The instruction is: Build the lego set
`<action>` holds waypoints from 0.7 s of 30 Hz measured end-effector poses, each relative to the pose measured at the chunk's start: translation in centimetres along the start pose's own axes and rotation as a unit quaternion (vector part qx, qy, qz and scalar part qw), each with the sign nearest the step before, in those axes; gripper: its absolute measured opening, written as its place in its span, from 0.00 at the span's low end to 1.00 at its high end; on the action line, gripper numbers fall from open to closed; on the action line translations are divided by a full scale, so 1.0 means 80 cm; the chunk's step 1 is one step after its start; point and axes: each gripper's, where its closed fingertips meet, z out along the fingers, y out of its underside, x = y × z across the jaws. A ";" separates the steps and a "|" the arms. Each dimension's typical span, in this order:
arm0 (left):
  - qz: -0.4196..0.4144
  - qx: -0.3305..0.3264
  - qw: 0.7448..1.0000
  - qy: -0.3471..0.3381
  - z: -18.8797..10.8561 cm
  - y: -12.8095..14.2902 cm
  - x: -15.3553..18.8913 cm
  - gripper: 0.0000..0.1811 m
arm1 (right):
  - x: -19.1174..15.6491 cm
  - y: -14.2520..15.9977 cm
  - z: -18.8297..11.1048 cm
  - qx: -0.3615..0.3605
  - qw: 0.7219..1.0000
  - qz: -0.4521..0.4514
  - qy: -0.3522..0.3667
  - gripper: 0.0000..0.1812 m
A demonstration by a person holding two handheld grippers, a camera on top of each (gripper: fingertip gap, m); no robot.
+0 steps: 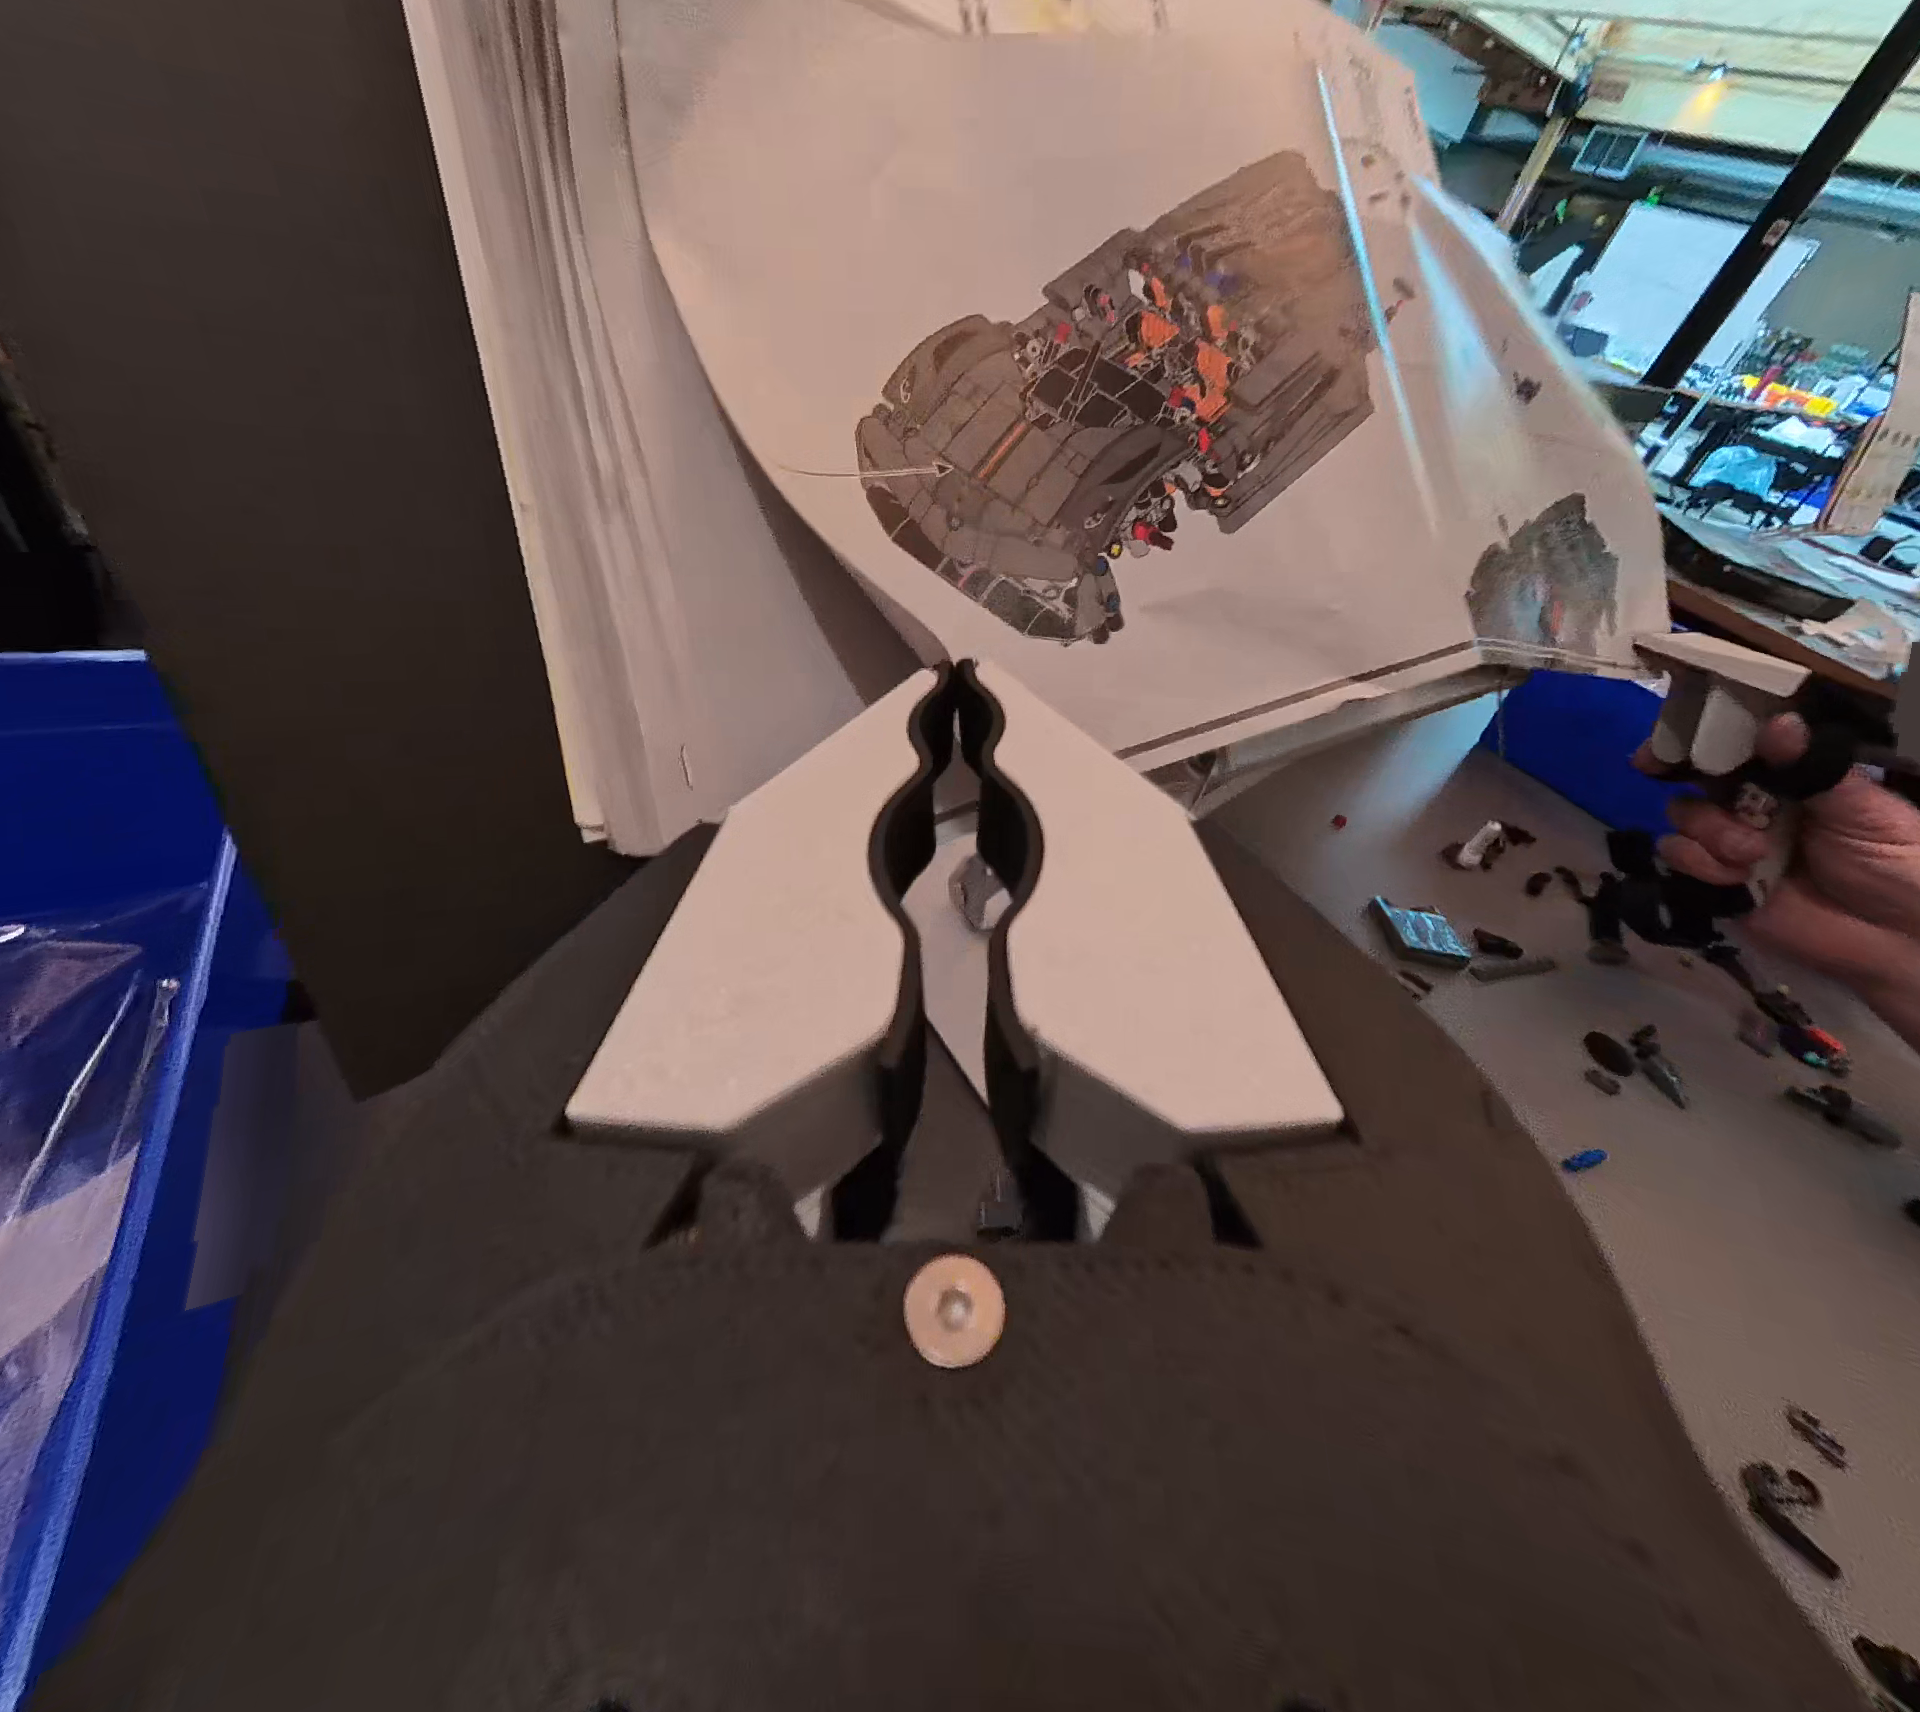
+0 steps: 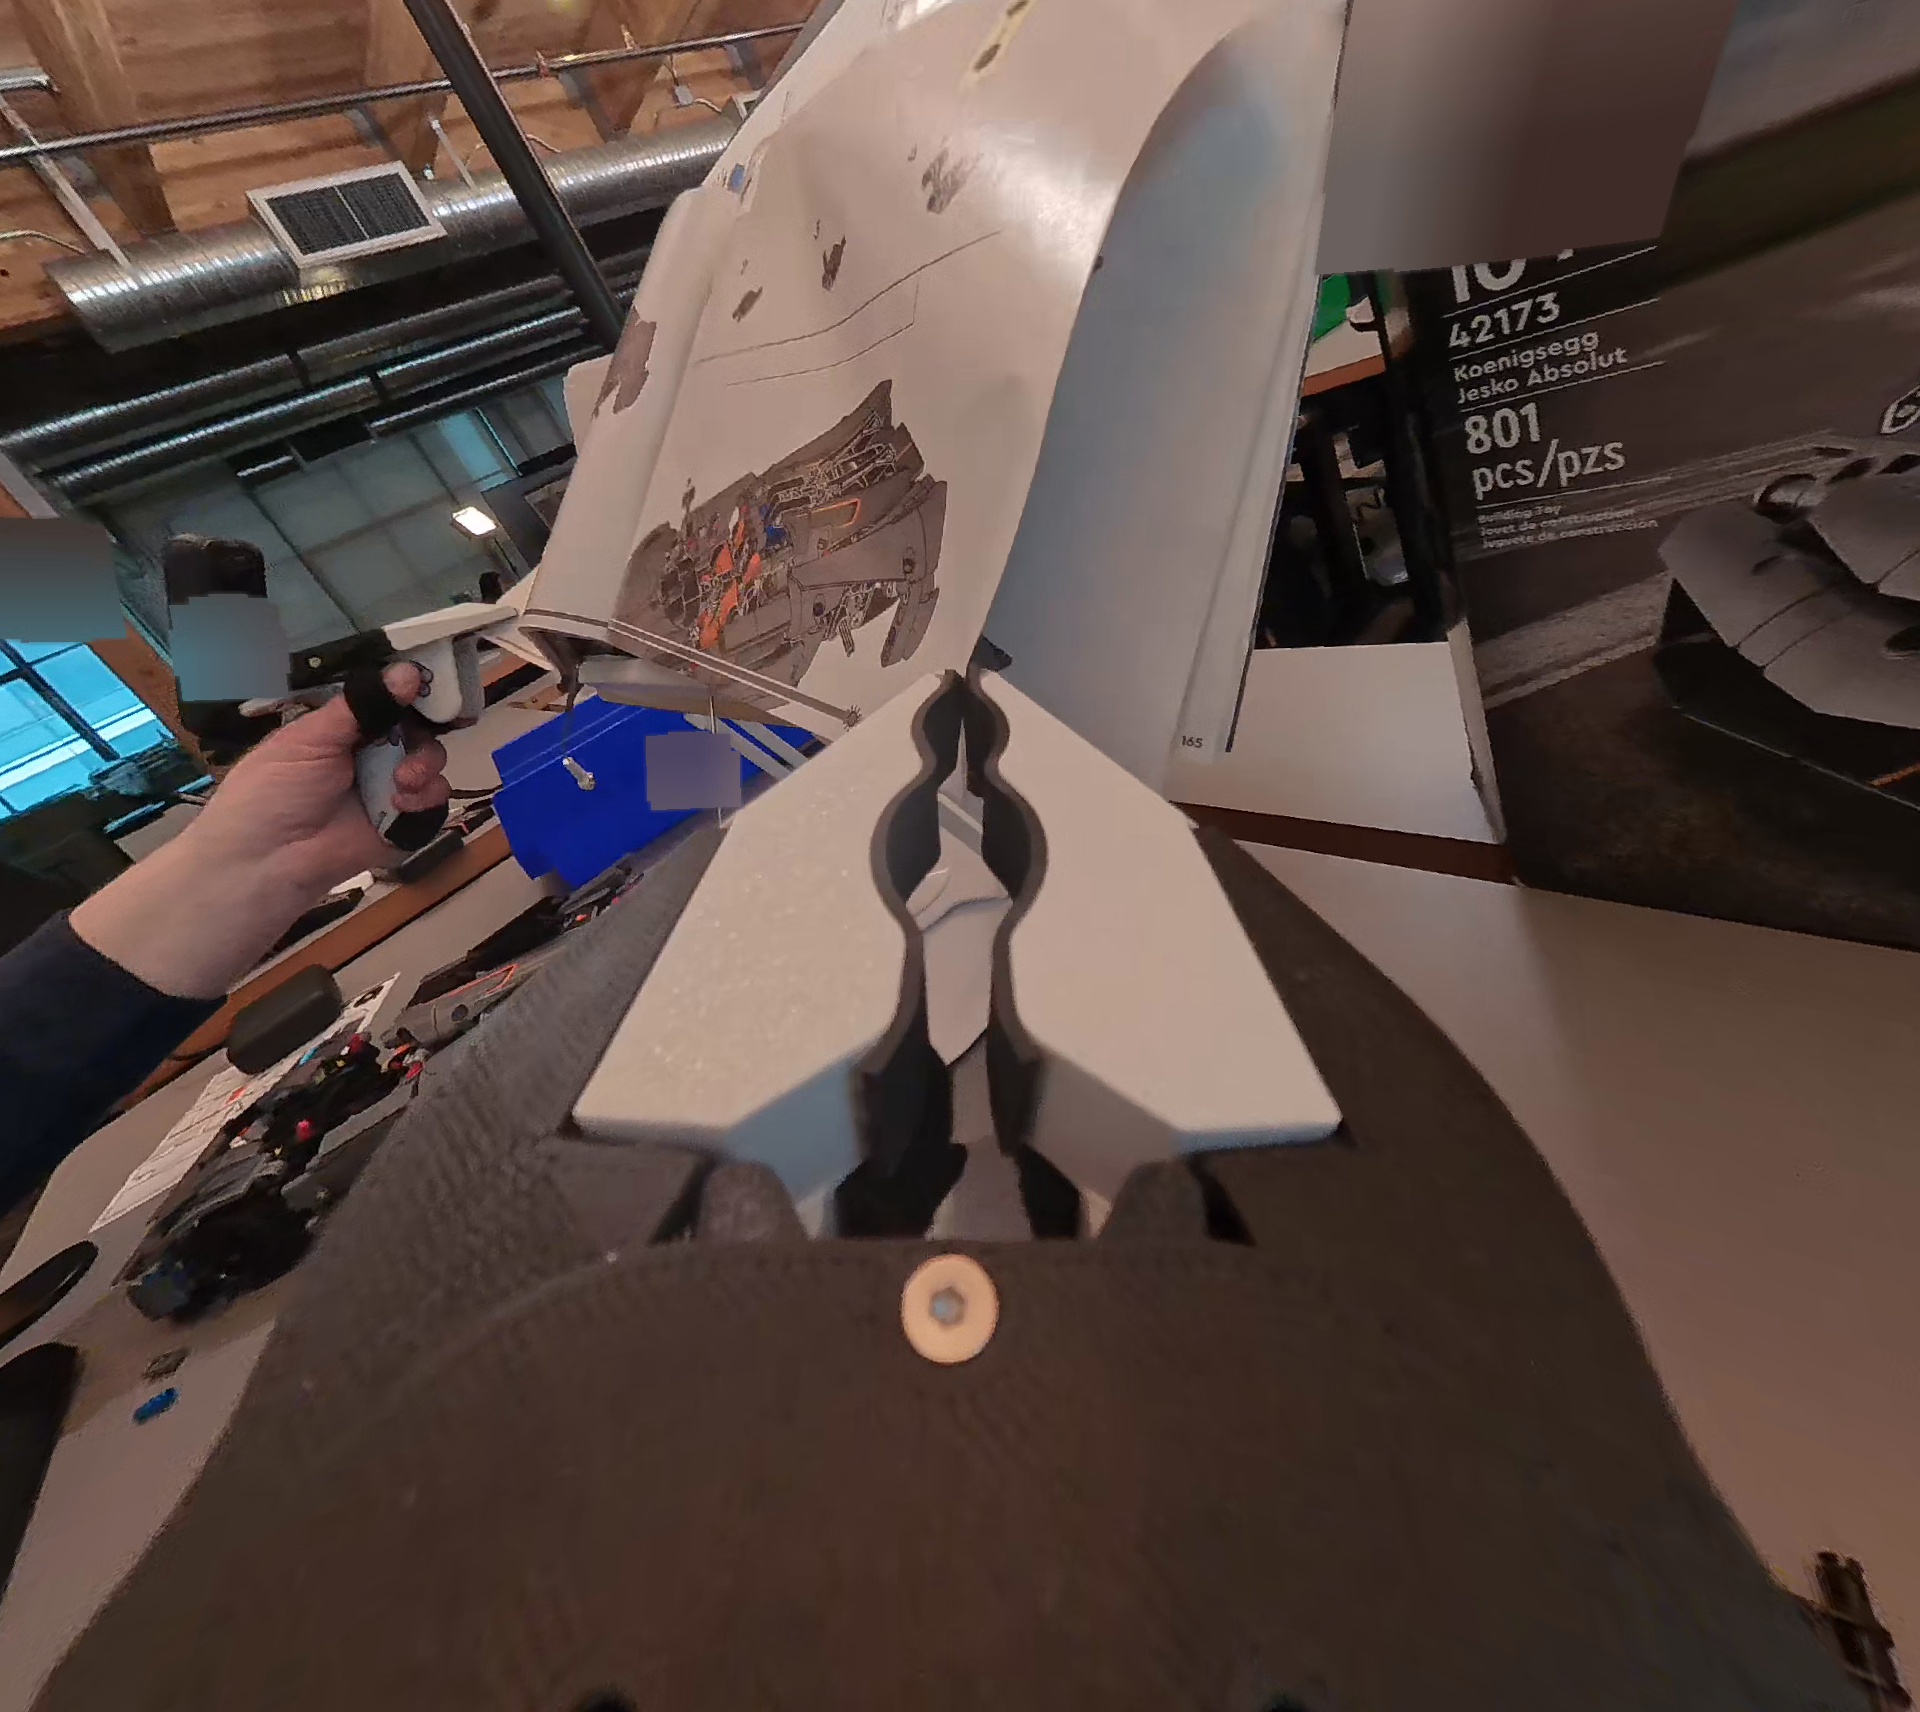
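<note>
While loose dark lego pieces (image 1: 1621, 987) lie scattered on the grey table (image 1: 1714, 1267), a blue bin (image 1: 94, 987) stands at the left and the set's dark box (image 2: 1683, 519) at the right. The instruction booklet (image 1: 1039, 374) stands upright between the two, its open page curling and showing a grey and orange car. The left claw (image 1: 958, 675) is clamped on a page's lower edge; the right claw (image 2: 958, 683) is likewise pinched on a page. A partly built dark model (image 2: 260, 1163) sits on the table.
</note>
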 end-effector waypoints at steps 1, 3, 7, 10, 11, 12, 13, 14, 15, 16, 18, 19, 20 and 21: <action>0.000 -0.007 1.000 -0.005 0.001 0.003 -0.003 0.00 | 0.000 0.001 0.000 -0.003 1.000 -0.003 0.001 0.00; 0.009 -0.017 1.000 -0.016 0.000 0.005 -0.010 0.00 | 0.000 0.003 0.001 -0.010 1.000 -0.010 0.009 0.01; 0.003 -0.037 0.999 -0.024 -0.003 0.008 -0.024 0.00 | 0.002 0.001 -0.001 -0.008 1.000 -0.013 0.020 0.07; 0.014 -0.053 0.998 -0.041 -0.008 0.009 -0.034 0.02 | 0.006 -0.002 -0.004 -0.006 0.999 -0.020 0.033 0.10; 0.018 -0.054 0.997 -0.045 -0.012 0.007 -0.036 0.03 | 0.008 -0.003 -0.005 -0.004 0.999 -0.023 0.040 0.11; 0.020 -0.054 0.997 -0.052 -0.017 0.005 -0.038 0.05 | 0.009 -0.005 -0.007 -0.002 0.999 -0.028 0.045 0.11; 0.023 -0.052 0.997 -0.060 -0.024 0.002 -0.040 0.07 | 0.010 -0.008 -0.009 0.001 0.998 -0.035 0.049 0.12; 0.025 -0.046 0.997 -0.063 -0.031 -0.003 -0.039 0.09 | 0.010 -0.010 -0.010 0.003 0.998 -0.042 0.054 0.13; 0.027 -0.042 0.997 -0.064 -0.038 -0.008 -0.037 0.10 | 0.010 -0.012 -0.011 0.004 0.997 -0.048 0.058 0.13; 0.031 -0.043 0.996 -0.068 -0.046 -0.011 -0.036 0.12 | 0.009 -0.014 -0.012 0.006 0.997 -0.053 0.060 0.13; 0.047 -0.051 0.994 -0.087 -0.065 -0.015 -0.039 0.15 | 0.008 -0.016 -0.013 0.008 0.996 -0.064 0.065 0.14; 0.055 -0.053 0.993 -0.089 -0.074 -0.015 -0.038 0.16 | 0.007 -0.017 -0.014 0.009 0.995 -0.070 0.068 0.14; 0.057 -0.058 0.992 -0.092 -0.083 -0.014 -0.039 0.19 | 0.006 -0.018 -0.015 0.010 0.995 -0.076 0.071 0.14; 0.058 -0.064 0.992 -0.092 -0.092 -0.010 -0.039 0.21 | 0.004 -0.020 -0.015 0.011 0.994 -0.085 0.071 0.14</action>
